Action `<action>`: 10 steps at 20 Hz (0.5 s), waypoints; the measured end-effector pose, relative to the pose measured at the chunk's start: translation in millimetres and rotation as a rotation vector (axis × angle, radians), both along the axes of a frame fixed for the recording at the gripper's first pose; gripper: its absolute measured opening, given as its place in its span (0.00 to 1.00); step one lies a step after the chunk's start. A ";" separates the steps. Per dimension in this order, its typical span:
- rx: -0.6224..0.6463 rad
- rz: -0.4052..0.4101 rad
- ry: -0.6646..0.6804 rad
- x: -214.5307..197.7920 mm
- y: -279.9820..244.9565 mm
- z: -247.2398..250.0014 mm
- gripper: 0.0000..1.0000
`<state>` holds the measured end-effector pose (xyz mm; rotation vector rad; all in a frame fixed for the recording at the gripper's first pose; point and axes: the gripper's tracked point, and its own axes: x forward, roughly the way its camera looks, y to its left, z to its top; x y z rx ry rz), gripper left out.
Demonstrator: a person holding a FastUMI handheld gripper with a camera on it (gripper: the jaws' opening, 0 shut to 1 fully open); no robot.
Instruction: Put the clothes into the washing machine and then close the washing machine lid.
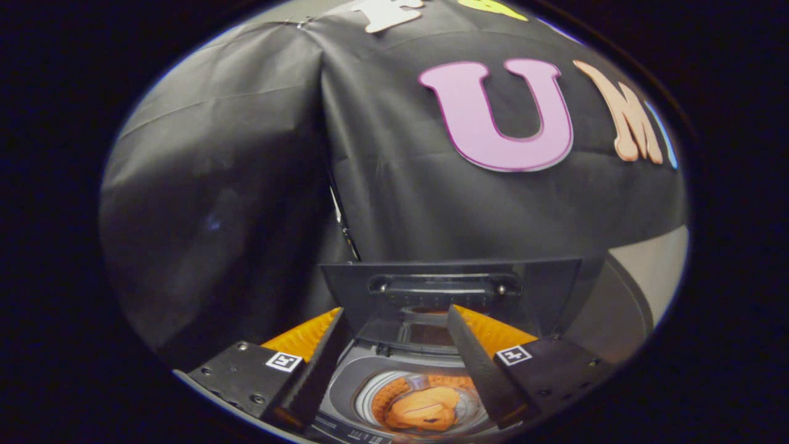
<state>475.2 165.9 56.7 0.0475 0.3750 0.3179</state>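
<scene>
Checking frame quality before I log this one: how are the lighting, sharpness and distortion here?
Gripper view: dim booth, strong fisheye bending of the raised lid; slight overall softness; the orange clothes in the drum are the brightest spot; the open gripper reads clearly, empty above the drum.

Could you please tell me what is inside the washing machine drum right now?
An orange garment lies in the drum, seen between the open gripper fingers, with the lid raised beyond them. Whatever is under the garment is covered.
</scene>
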 end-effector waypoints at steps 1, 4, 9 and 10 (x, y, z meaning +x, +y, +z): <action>-0.015 0.005 -0.028 2.2 6.2 5.7 0.97; -0.058 0.014 -0.067 13.1 14.6 16.0 0.98; -0.071 -0.057 -0.118 51.9 10.4 40.6 0.97; -0.064 -0.075 -0.114 62.2 7.2 43.4 0.97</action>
